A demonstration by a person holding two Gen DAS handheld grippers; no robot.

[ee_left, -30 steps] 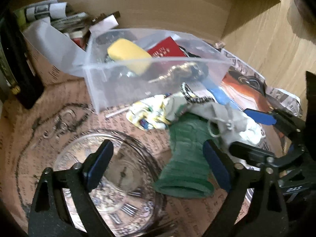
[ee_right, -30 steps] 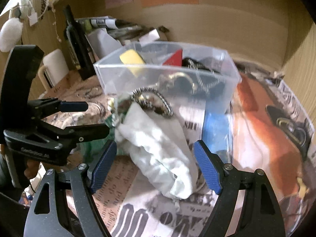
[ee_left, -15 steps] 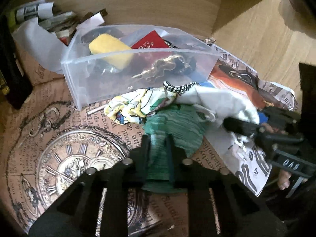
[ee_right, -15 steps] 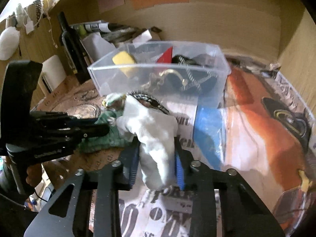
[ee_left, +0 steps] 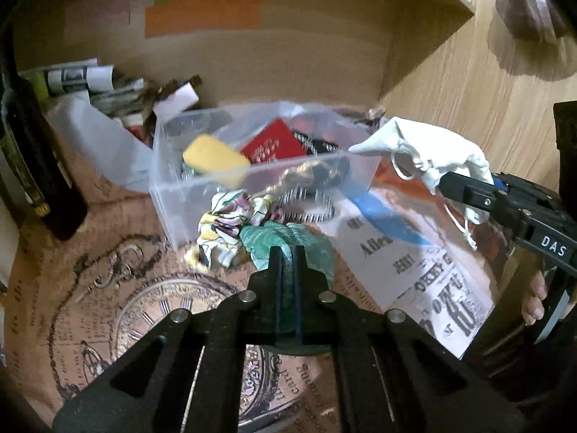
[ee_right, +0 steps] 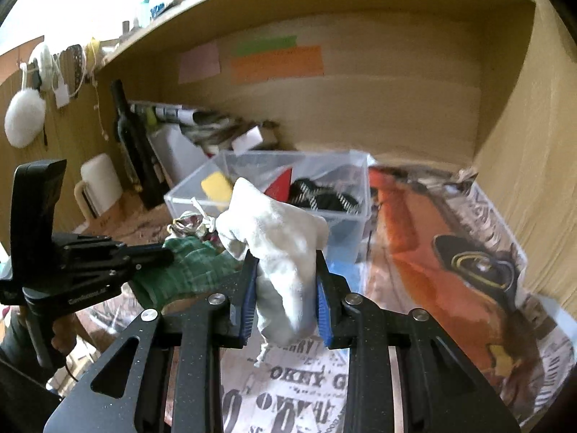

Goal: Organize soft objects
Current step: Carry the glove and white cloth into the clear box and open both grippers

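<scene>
My left gripper [ee_left: 287, 252] is shut on a green cloth [ee_left: 306, 245] that lies on the table in front of the clear plastic bin [ee_left: 187, 195]; the green cloth also shows in the right wrist view [ee_right: 180, 267]. My right gripper [ee_right: 286, 270] is shut on a white drawstring pouch [ee_right: 277, 231] and holds it lifted above the table, near the bin [ee_right: 346, 223]. The pouch shows at the right in the left wrist view [ee_left: 432, 151]. A floral cloth [ee_left: 223, 227] lies against the bin's front wall. The bin holds a yellow sponge [ee_left: 214, 157], a red item [ee_left: 272, 142] and dark patterned pieces.
A dark bottle [ee_left: 32, 166] stands at the left. Rolled papers and a white box [ee_left: 108, 83] are stacked behind the bin. The wooden back wall carries coloured notes [ee_right: 276, 63]. A wooden side wall [ee_right: 533, 144] closes the right. Printed paper covers the table [ee_left: 432, 270].
Both grippers closed, the left on the green cloth and the right on the white pouch. The right gripper then lifted the pouch off the table, away from the other cloths.
</scene>
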